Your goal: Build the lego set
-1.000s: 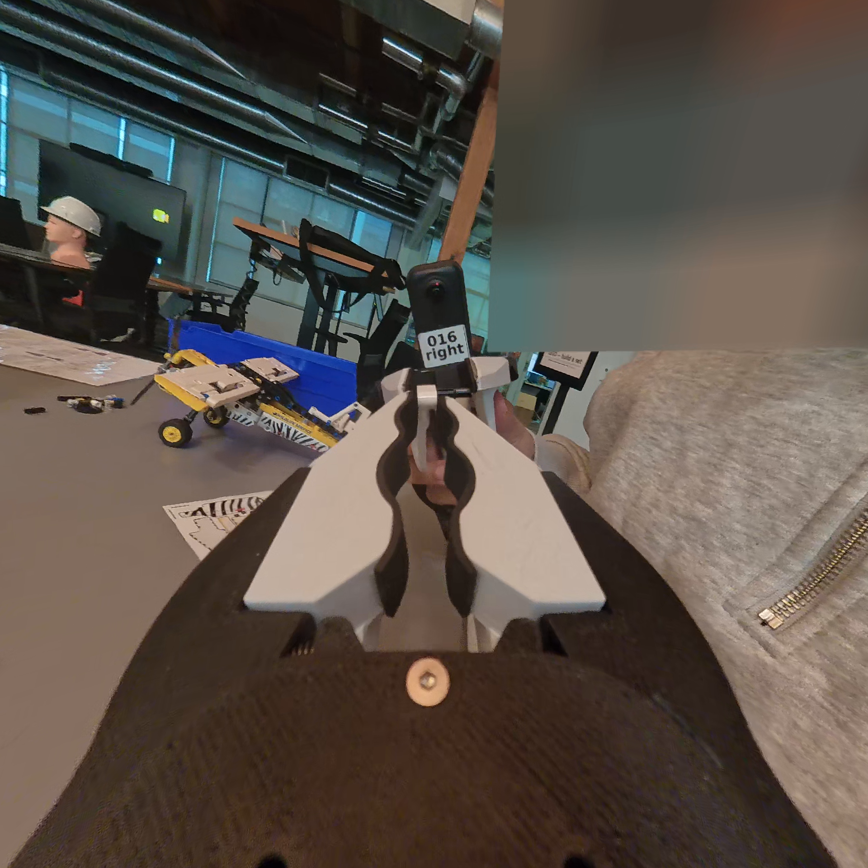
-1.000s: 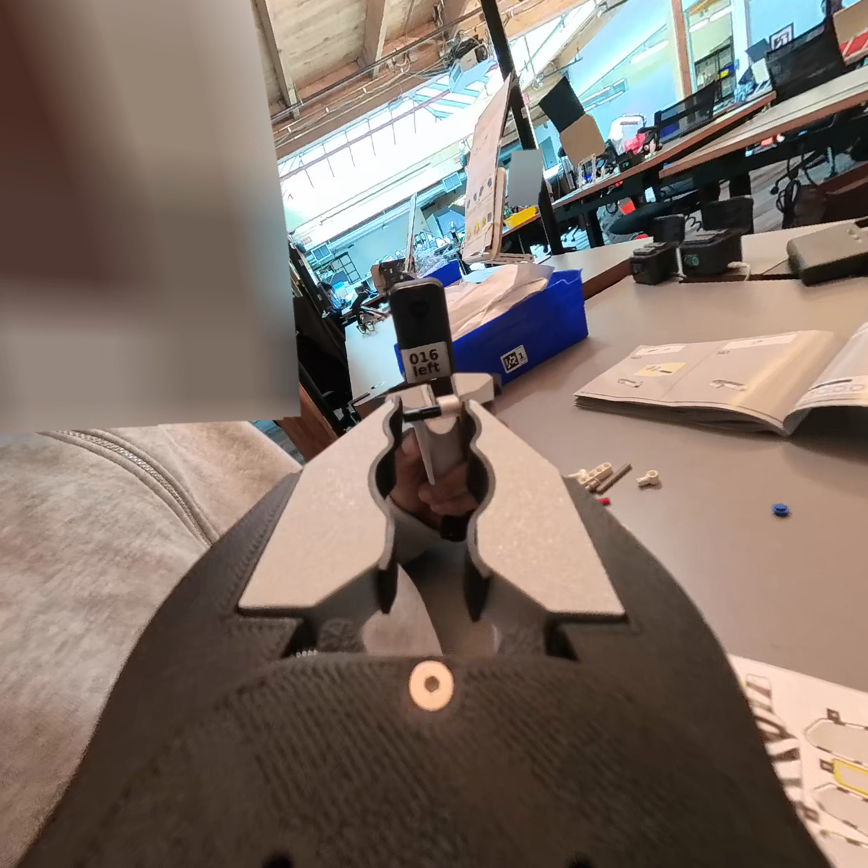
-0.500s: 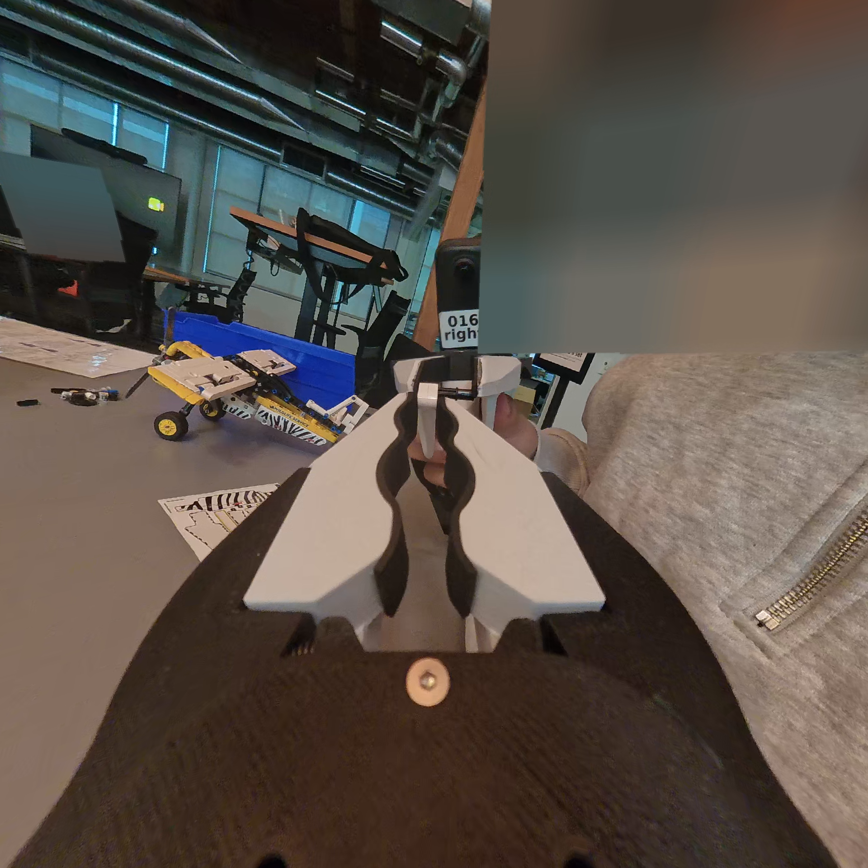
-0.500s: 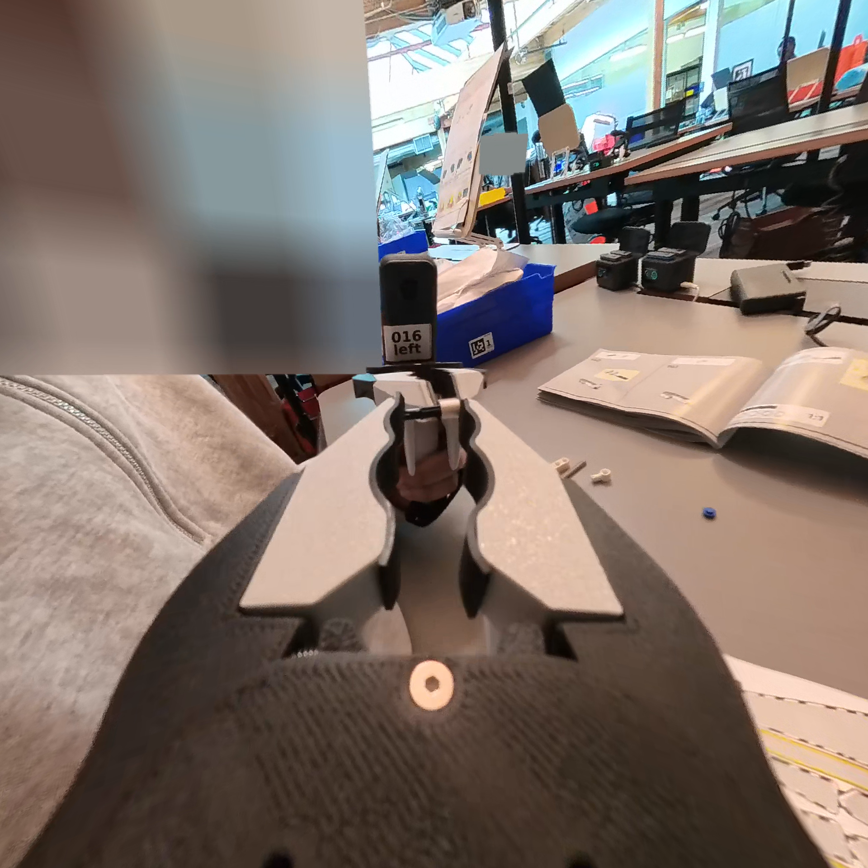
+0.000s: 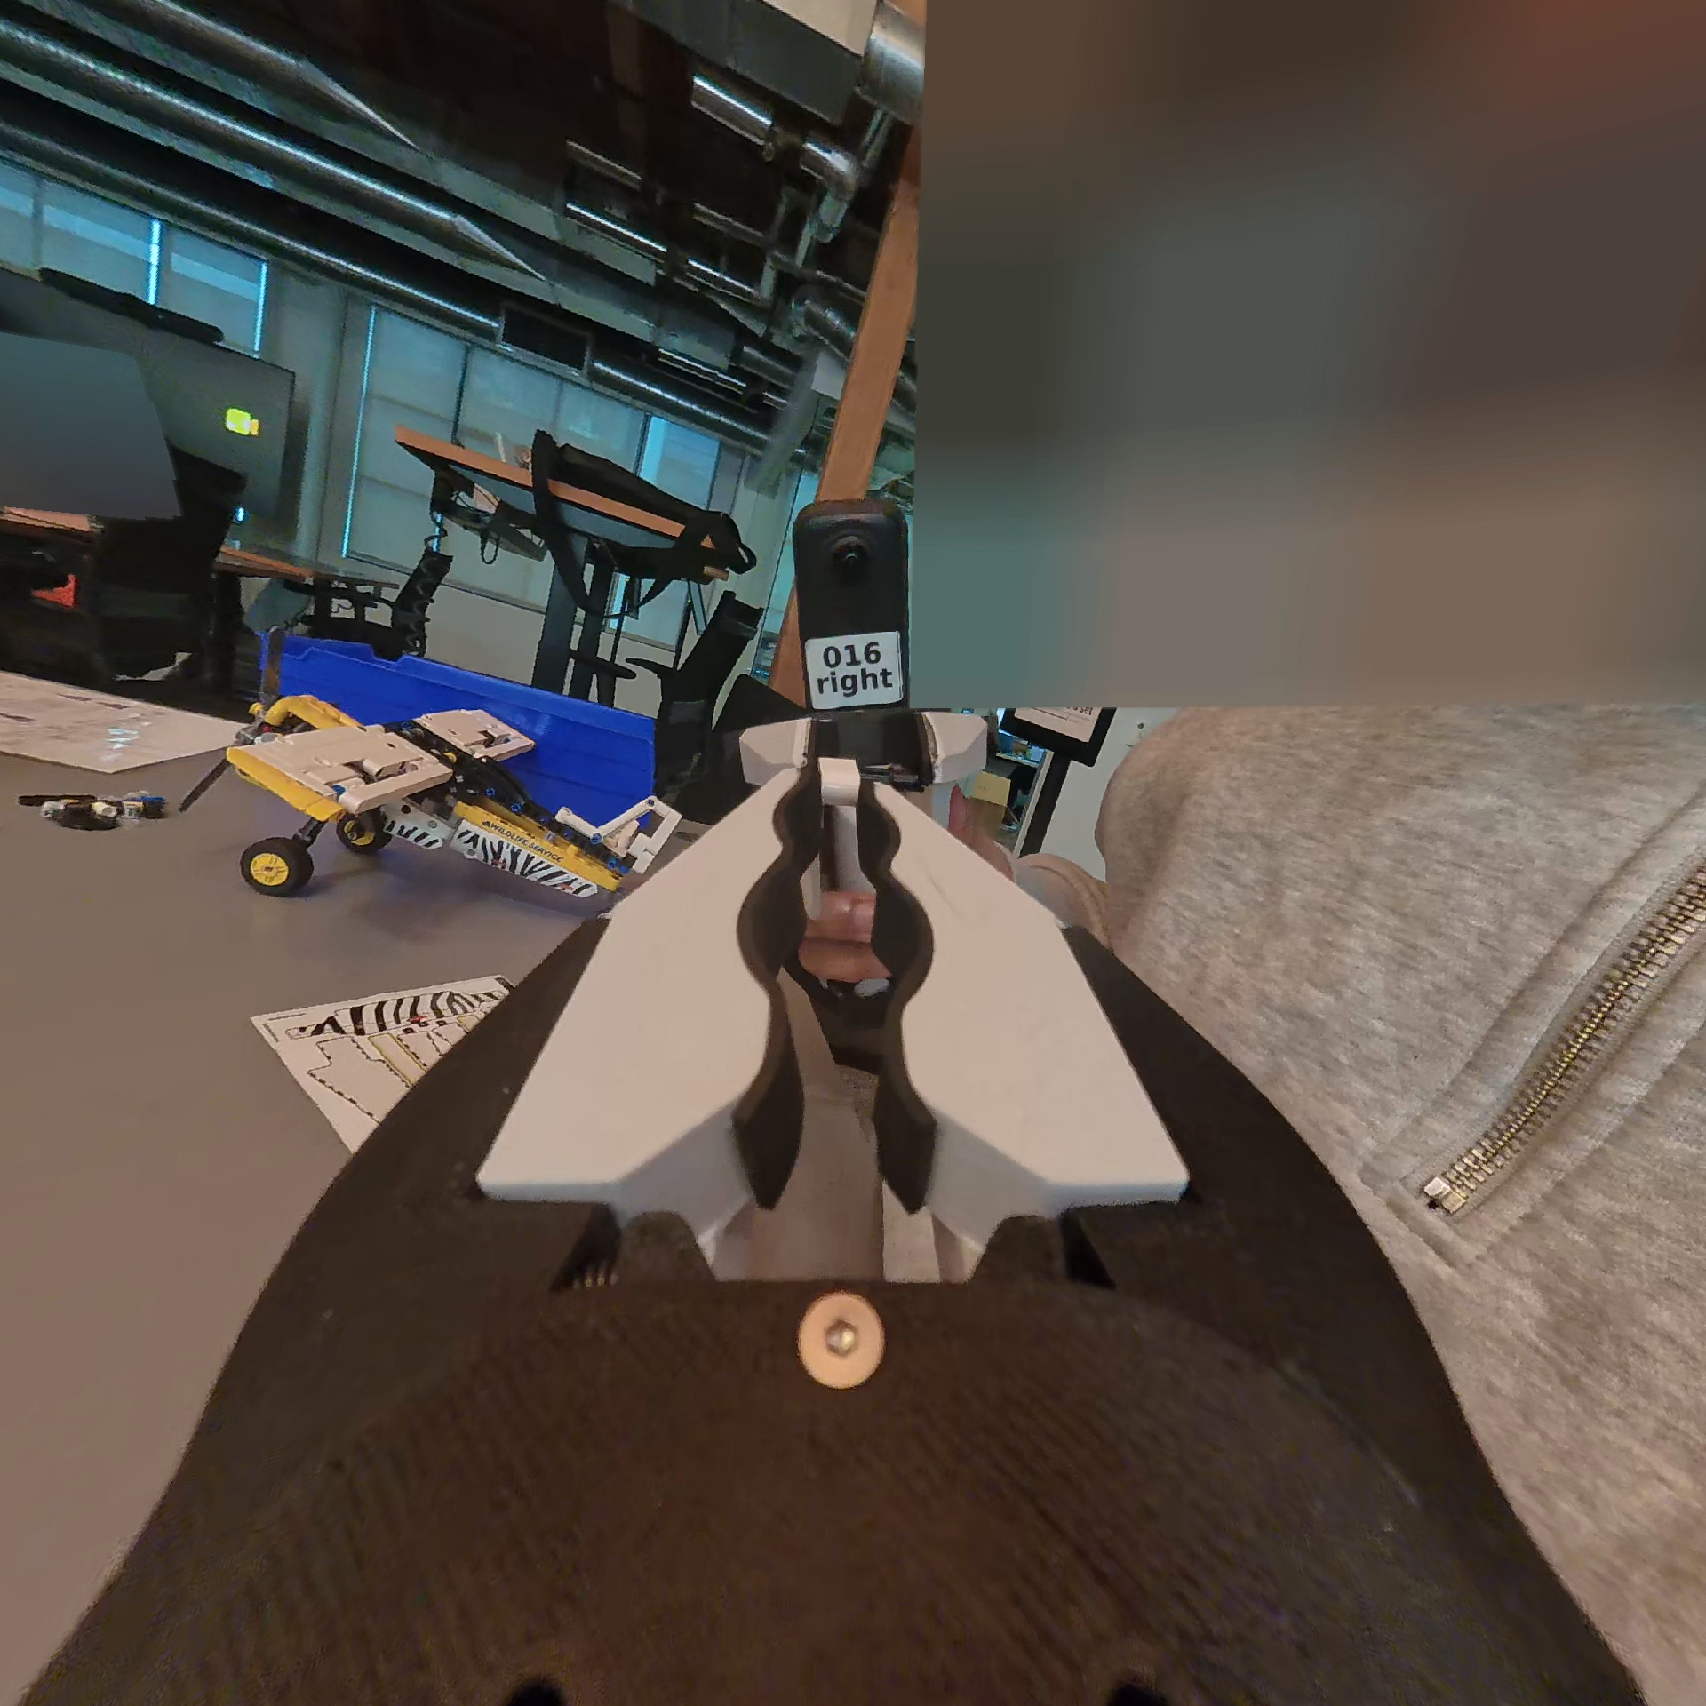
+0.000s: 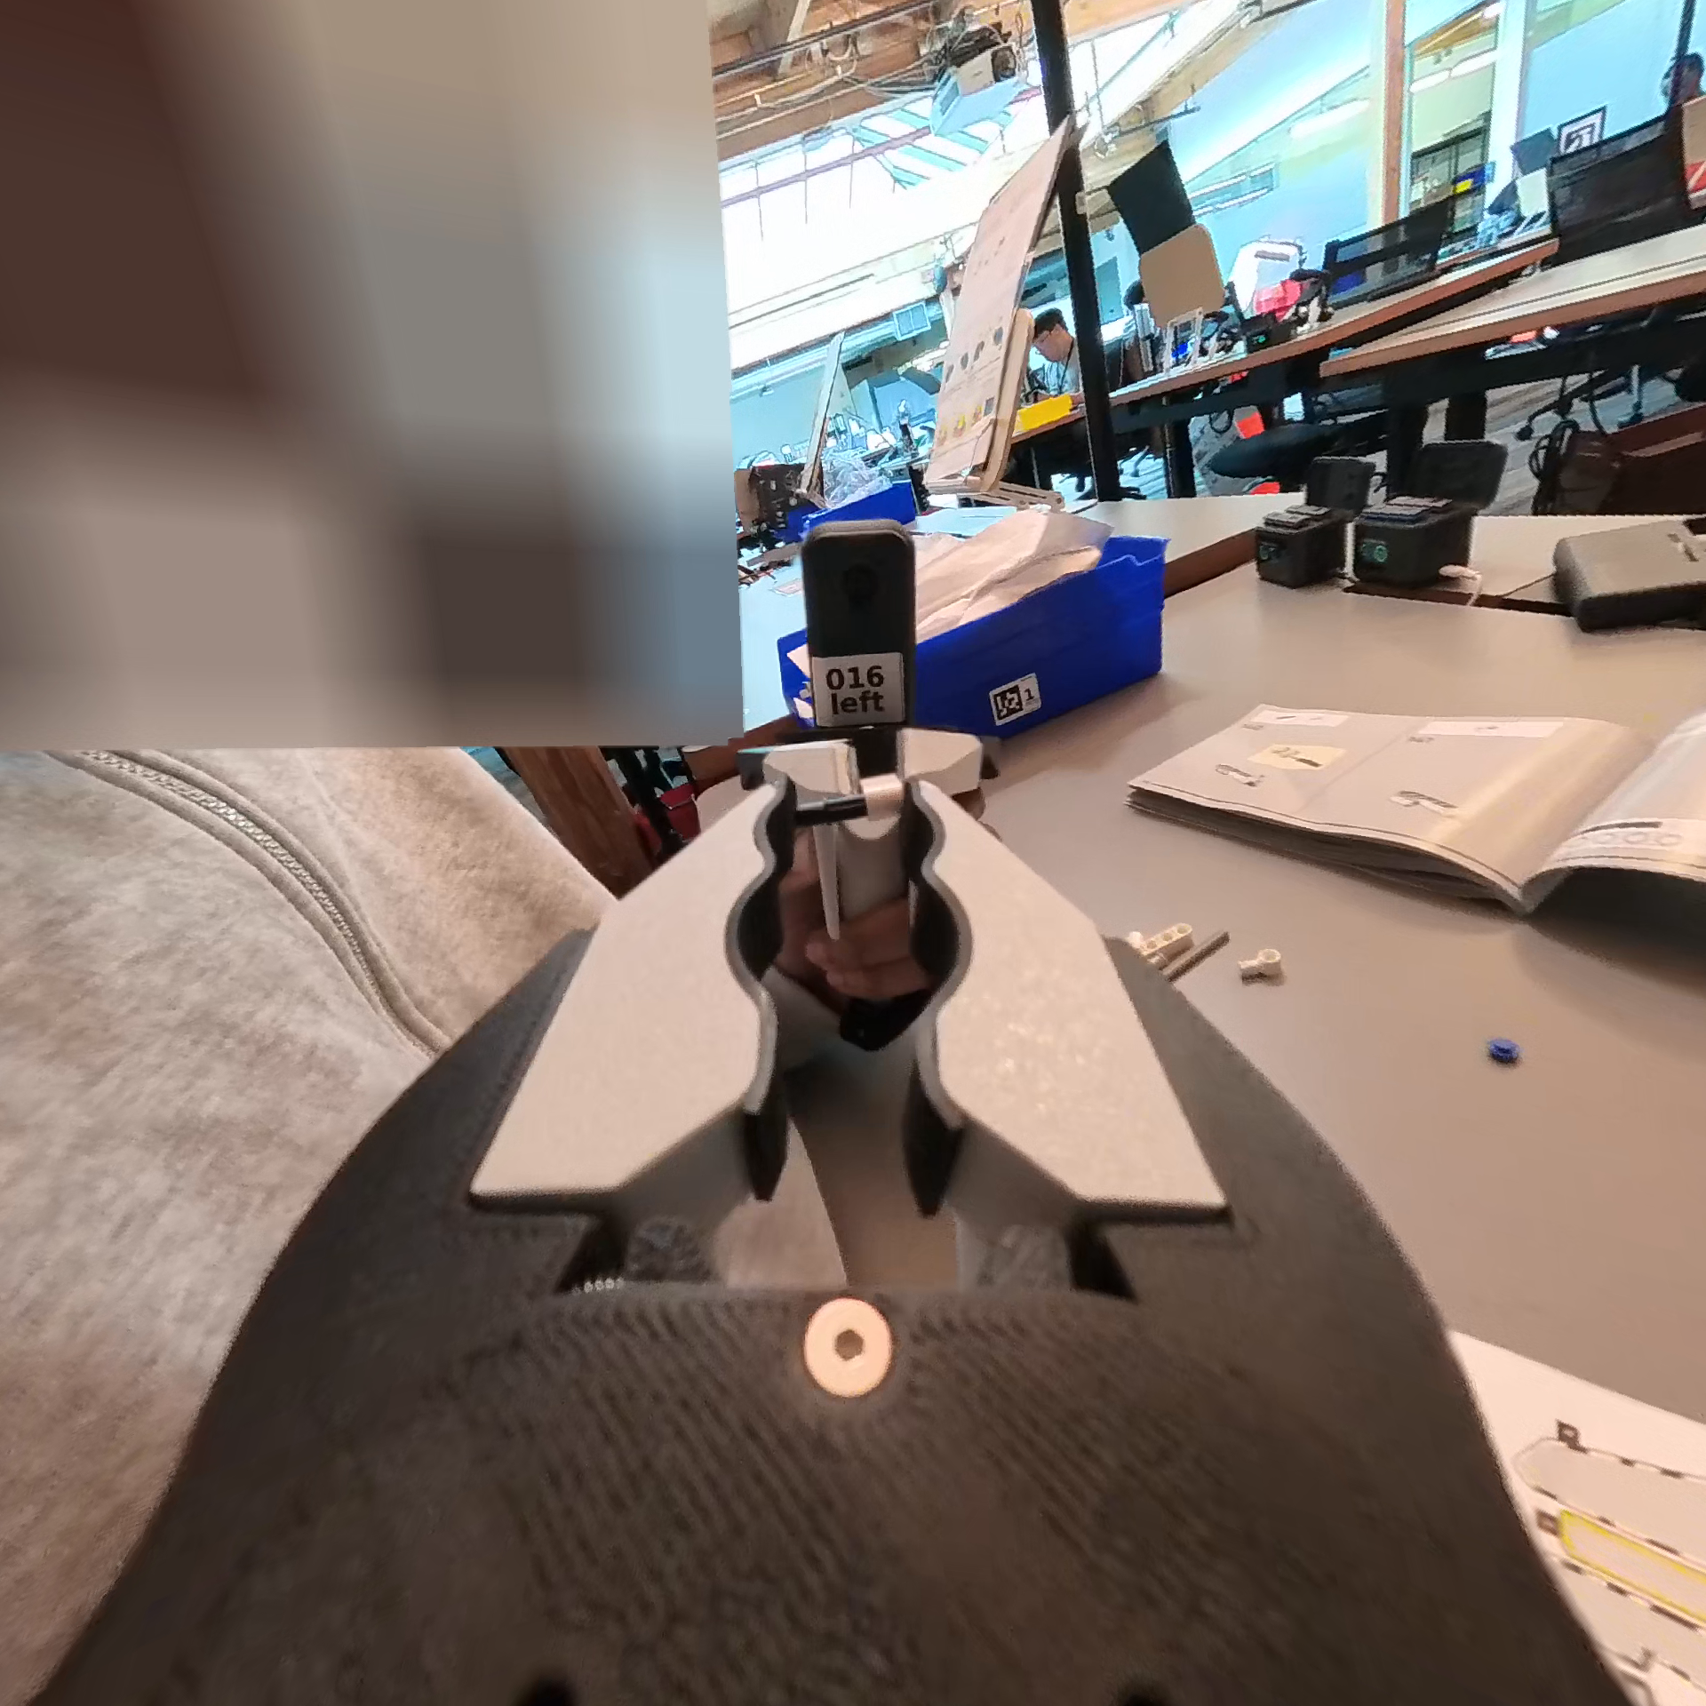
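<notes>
Left gripper [image 5: 840, 796] stays pinched on a white lego piece [image 5: 836, 854] at its tips. Only the tilt has shifted, so the black pin [image 6: 824, 812] still looks unseated. Right gripper [image 6: 849, 801] meets it tip to tip — grip unclear. Far left of the jaws sits the lego plane [image 5: 415, 794].

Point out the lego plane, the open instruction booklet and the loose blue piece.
lego plane [image 5: 415, 794], left wrist view, on its yellow and white body.
instruction booklet [image 6: 1366, 794], right wrist view, on its left open page.
blue piece [image 6: 1503, 1050], right wrist view, on its top.

Grey table [image 5: 138, 1062] (lego plane [image 5: 434, 803], booklet [image 6: 1385, 812]).
</notes>
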